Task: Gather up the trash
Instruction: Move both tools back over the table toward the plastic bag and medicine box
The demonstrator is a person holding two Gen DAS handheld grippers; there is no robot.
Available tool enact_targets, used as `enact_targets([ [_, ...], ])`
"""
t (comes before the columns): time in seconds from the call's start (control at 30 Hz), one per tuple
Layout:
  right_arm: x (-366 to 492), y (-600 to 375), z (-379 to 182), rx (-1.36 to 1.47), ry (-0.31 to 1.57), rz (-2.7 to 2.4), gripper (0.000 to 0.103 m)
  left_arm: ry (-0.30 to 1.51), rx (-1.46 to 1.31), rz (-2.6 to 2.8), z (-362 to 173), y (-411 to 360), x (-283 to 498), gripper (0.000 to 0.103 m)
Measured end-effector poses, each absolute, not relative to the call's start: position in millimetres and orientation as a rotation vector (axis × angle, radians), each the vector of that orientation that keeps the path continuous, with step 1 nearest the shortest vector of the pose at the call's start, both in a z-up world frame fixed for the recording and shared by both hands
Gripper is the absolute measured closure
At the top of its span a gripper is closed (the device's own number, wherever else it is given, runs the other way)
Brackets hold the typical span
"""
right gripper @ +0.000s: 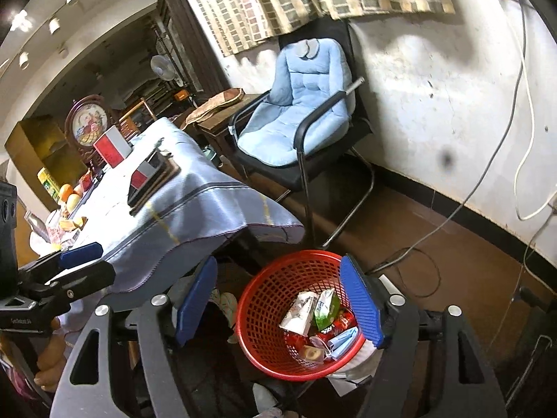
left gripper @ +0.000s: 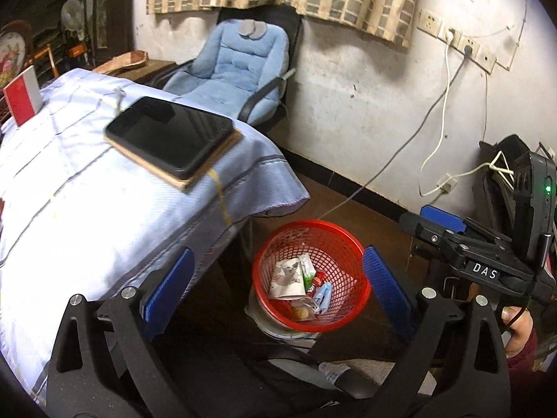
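A red mesh basket (left gripper: 348, 244) stands on the floor beside the table and holds several wrappers (left gripper: 289, 275), a green packet and a blue face mask. It also shows in the right wrist view (right gripper: 264, 299) with the same trash (right gripper: 315, 317). My left gripper (left gripper: 275, 289) is open and empty above the basket. My right gripper (right gripper: 278, 299) is open and empty, also over the basket; it shows at the right of the left wrist view (left gripper: 442, 223).
A table with a light blue cloth (left gripper: 87, 191) carries a black tablet on a notebook (left gripper: 170, 136) and a red and white box (left gripper: 22, 99). A chair with a blue cushion (right gripper: 299, 115) stands by the wall. Cables (left gripper: 442, 139) hang from wall sockets.
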State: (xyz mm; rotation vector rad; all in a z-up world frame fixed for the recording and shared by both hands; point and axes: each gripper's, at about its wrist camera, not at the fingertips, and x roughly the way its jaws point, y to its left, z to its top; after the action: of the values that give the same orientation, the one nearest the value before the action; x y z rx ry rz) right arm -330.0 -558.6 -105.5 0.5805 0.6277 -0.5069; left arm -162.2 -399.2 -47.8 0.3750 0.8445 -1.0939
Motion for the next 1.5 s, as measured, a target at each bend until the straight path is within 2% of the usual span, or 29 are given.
enact_targets([
  [0.43, -278.1, -495.8, -68.2, 0.449, 0.655, -0.388, 0.018, 0.802, 0.201, -0.937, -28.7, -303.9, -112.0, 0.007],
  [1.13, -60.6, -372.1, -37.8, 0.325, 0.771, -0.014, 0.017, 0.797, -0.023, -0.328, -12.7, -75.3, 76.0, 0.007],
  [1.5, 4.3, -335.9, -45.6, 0.299, 0.825, 0.054, 0.017, 0.871, -0.003, -0.219, -28.3, -31.2, 158.0, 0.007],
])
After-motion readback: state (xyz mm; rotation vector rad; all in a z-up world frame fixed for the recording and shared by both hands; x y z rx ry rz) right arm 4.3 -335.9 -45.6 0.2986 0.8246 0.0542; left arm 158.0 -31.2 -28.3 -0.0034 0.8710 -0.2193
